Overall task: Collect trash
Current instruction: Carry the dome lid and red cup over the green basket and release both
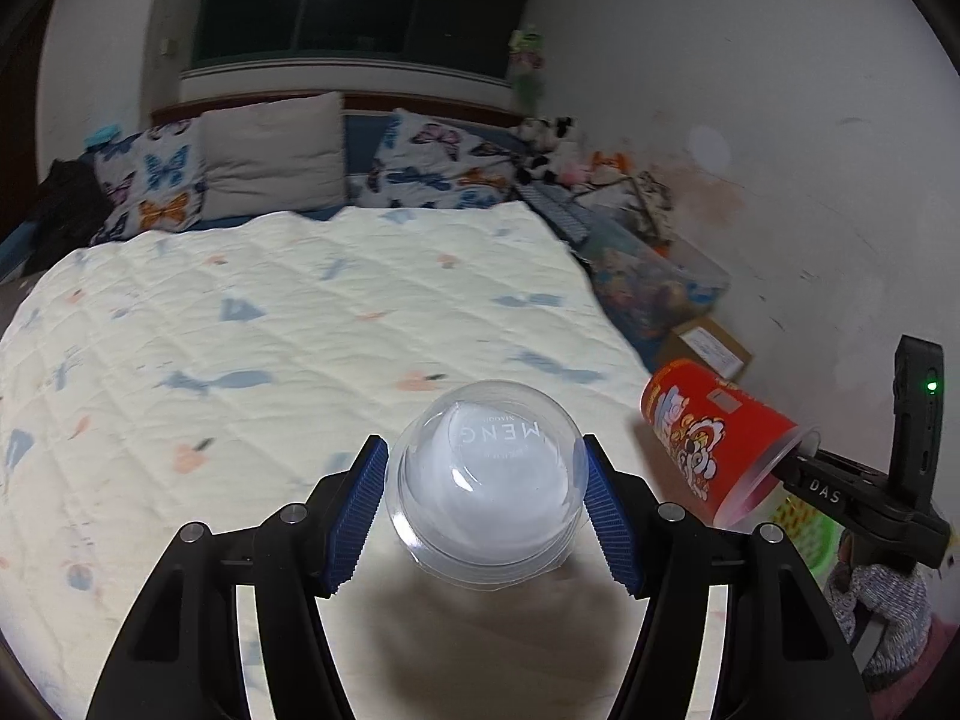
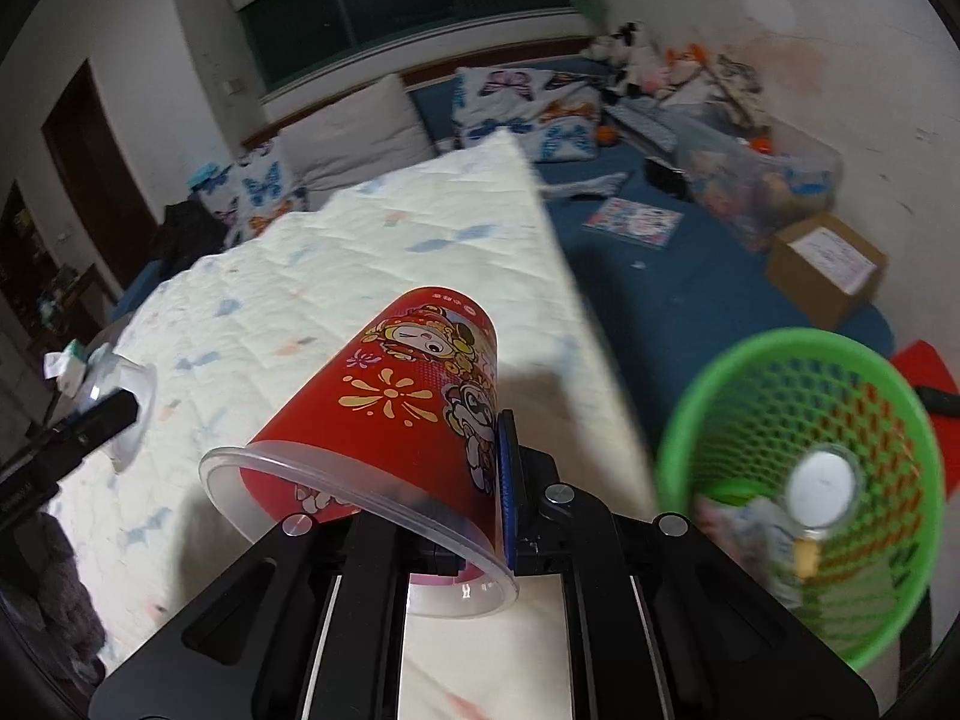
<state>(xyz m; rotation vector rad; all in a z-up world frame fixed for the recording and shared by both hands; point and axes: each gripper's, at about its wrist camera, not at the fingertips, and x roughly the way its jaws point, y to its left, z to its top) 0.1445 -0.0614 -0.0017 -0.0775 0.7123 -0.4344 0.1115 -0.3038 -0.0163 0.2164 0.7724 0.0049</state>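
left gripper (image 1: 486, 504): clear cup (image 1: 486, 480) clamped between jaws above bed (image 1: 240, 330) | right gripper (image 2: 480, 480): red cup (image 2: 390, 420) clamped at rim | green basket (image 2: 708, 420) already part-filled; both cups judged undeposited

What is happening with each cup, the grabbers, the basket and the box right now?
clear cup: lifted off the quilt, base pointing away, between the pads.
left gripper: shut on the clear cup.
red cup: tipped, rim toward the camera, held by its wall.
right gripper: shut on the red cup.
green basket: upright, open, some trash already inside.
cardboard box: closed, beside the wall.
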